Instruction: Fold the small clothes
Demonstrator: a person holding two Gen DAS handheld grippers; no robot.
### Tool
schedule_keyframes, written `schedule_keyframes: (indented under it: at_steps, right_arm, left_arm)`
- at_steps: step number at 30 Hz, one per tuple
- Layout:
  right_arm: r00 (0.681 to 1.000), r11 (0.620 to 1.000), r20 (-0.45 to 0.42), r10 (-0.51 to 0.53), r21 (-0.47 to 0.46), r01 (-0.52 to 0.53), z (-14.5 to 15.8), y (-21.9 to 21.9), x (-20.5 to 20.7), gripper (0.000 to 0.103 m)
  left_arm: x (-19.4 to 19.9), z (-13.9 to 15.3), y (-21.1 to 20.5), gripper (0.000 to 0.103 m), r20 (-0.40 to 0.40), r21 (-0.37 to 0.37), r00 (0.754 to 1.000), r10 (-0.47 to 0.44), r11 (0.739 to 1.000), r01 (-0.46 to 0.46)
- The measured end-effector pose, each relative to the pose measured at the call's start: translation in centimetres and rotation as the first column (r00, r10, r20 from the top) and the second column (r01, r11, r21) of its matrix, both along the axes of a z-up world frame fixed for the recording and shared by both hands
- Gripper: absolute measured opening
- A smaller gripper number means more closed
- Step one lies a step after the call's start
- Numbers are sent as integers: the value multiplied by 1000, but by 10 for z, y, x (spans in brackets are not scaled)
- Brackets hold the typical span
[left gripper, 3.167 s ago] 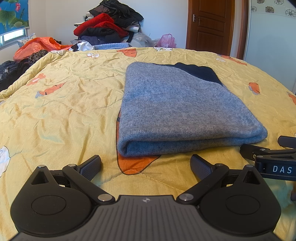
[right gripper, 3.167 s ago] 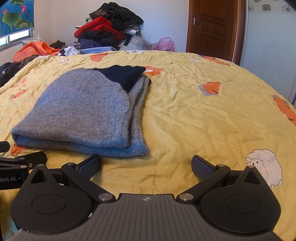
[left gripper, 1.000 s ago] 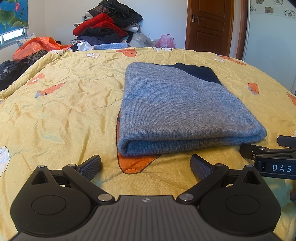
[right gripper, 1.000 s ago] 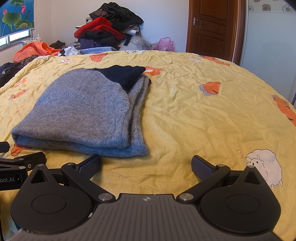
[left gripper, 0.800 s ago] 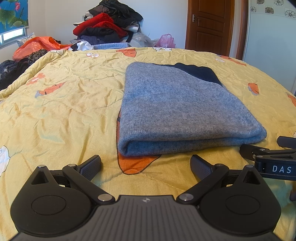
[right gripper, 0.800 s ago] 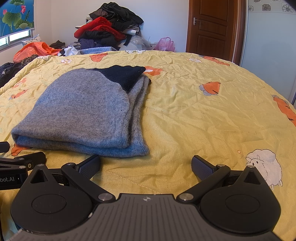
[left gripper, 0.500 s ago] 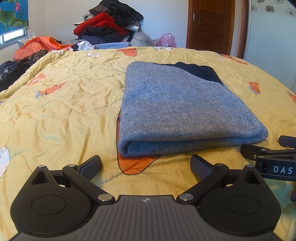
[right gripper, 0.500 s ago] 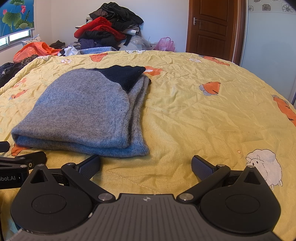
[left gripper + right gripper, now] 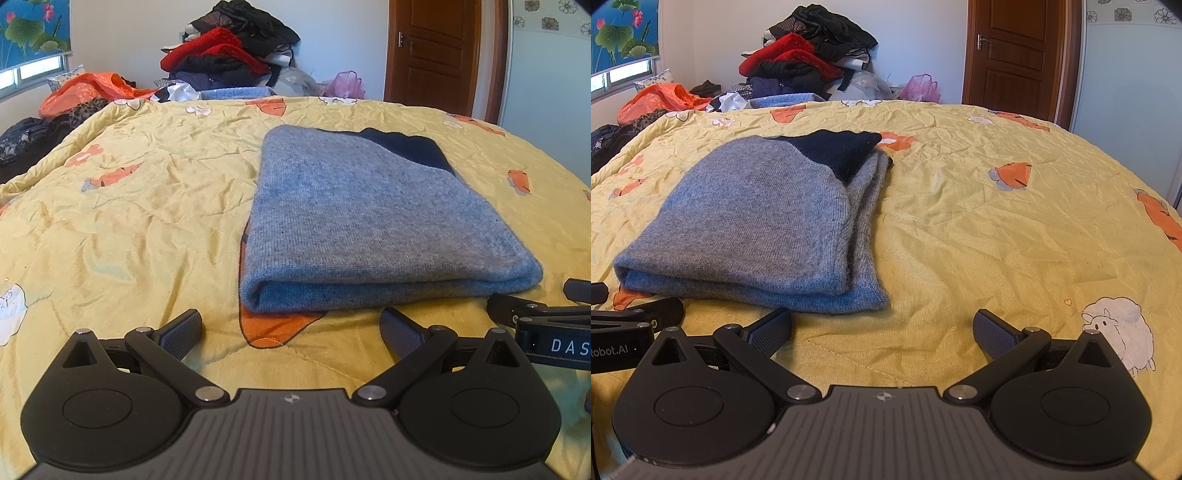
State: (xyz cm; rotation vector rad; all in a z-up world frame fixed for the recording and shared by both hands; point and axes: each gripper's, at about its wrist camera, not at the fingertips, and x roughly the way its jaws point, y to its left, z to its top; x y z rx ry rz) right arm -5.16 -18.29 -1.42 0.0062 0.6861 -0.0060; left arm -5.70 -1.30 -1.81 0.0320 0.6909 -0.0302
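Note:
A grey knit sweater (image 9: pixel 362 221) with a dark navy part at its far end lies folded flat on the yellow quilt (image 9: pixel 129 221). My left gripper (image 9: pixel 291 328) rests just short of the sweater's near fold, open and empty. In the right wrist view the same sweater (image 9: pixel 757 221) lies ahead to the left. My right gripper (image 9: pixel 882 330) is open over bare quilt, near the sweater's right corner, holding nothing. Each gripper shows at the edge of the other's view.
A heap of red, black and dark clothes (image 9: pixel 229 51) is piled against the far wall. An orange bag (image 9: pixel 88 92) and dark clothing lie at the far left. A wooden door (image 9: pixel 432 55) stands at the back right. Open quilt (image 9: pixel 1015 221) spreads to the right.

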Motion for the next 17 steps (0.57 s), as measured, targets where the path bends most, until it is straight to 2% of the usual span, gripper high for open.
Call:
schedule_keyframes:
  at_steps: [11,17]
  right_arm:
    - [1000,1000,0,0,0,0,0,0,0,103]
    - [1000,1000,0,0,0,0,0,0,0,103]
  left_arm:
    - [1,0,1,103,-2,-3,1000,-7,1000,7]
    - [-6,1,12,103,9,-43,1000,19,999,-18]
